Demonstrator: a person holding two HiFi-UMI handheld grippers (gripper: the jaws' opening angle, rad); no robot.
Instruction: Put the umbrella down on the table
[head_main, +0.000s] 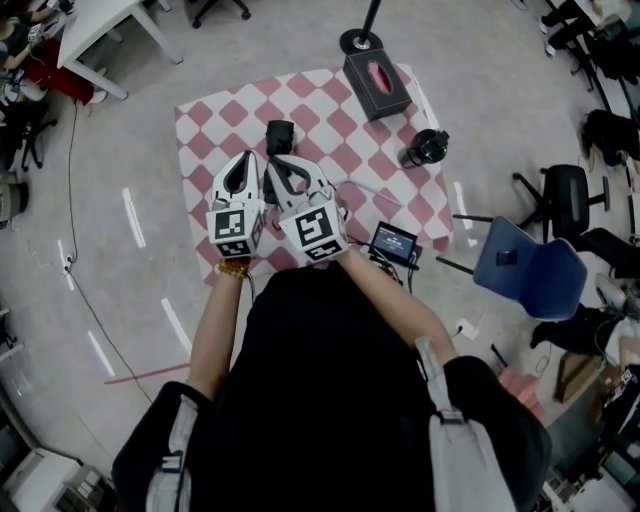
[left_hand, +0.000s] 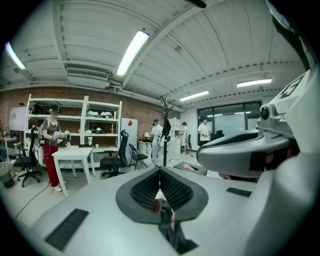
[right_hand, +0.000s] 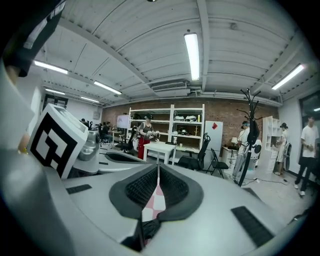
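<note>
The black folded umbrella (head_main: 280, 136) shows in the head view just beyond both grippers' tips, over the pink-and-white checked tablecloth (head_main: 330, 110). My left gripper (head_main: 243, 160) and right gripper (head_main: 285, 162) hang side by side above the table's near half. In the left gripper view the jaws (left_hand: 160, 169) are shut, and a black strip of the umbrella (left_hand: 170, 231) runs down out of them. In the right gripper view the jaws (right_hand: 158, 167) meet at the tips over a black bunch of the umbrella (right_hand: 149, 229). Most of the umbrella is hidden under the grippers.
A black tissue box (head_main: 377, 86) lies at the table's far right, a black round object (head_main: 430, 147) at the right edge, and a small screen (head_main: 393, 243) at the near right corner. A coat stand's base (head_main: 360, 41) stands behind the table, a blue chair (head_main: 530, 270) to its right.
</note>
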